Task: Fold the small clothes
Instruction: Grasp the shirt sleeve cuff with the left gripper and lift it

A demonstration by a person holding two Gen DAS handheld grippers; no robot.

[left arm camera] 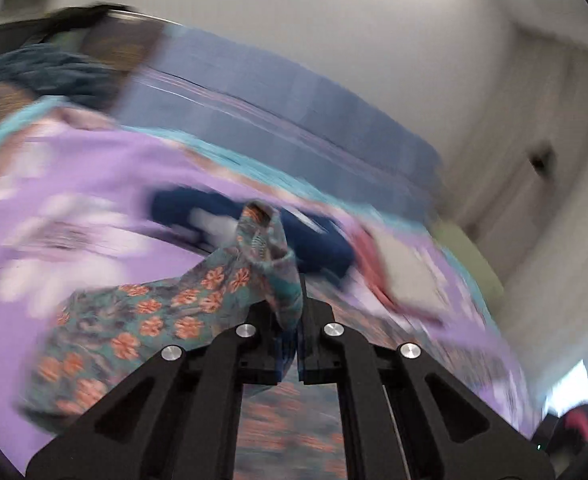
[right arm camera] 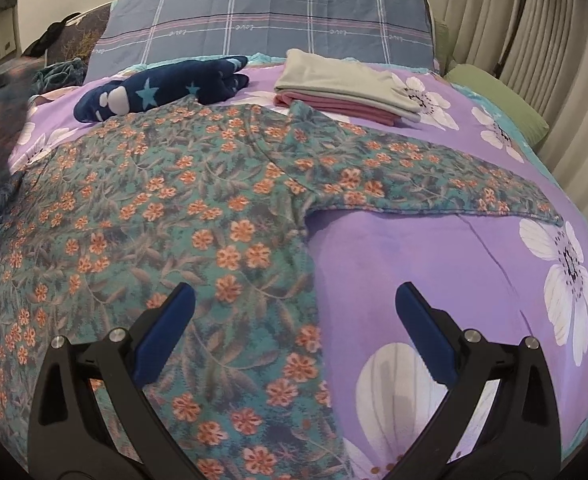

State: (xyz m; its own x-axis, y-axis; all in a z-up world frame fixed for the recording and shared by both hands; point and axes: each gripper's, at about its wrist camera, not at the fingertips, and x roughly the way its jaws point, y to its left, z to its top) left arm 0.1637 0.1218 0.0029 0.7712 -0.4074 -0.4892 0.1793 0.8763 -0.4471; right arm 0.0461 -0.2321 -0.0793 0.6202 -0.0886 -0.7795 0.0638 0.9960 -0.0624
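Right wrist view: the word "love" is seen repeated along a pink stripe of the blue plaid pillow [right arm camera: 269,20] at the head of the bed. The right gripper [right arm camera: 294,312] is held low over the purple floral bedspread [right arm camera: 434,248], its 2 blue-padded fingers spread wide, nothing between them. The floral garment [right arm camera: 165,216] is spread flat on the bedspread. The left gripper [left arm camera: 298,320] is tilted upward, closed on a bunched fold of that garment [left arm camera: 253,264].
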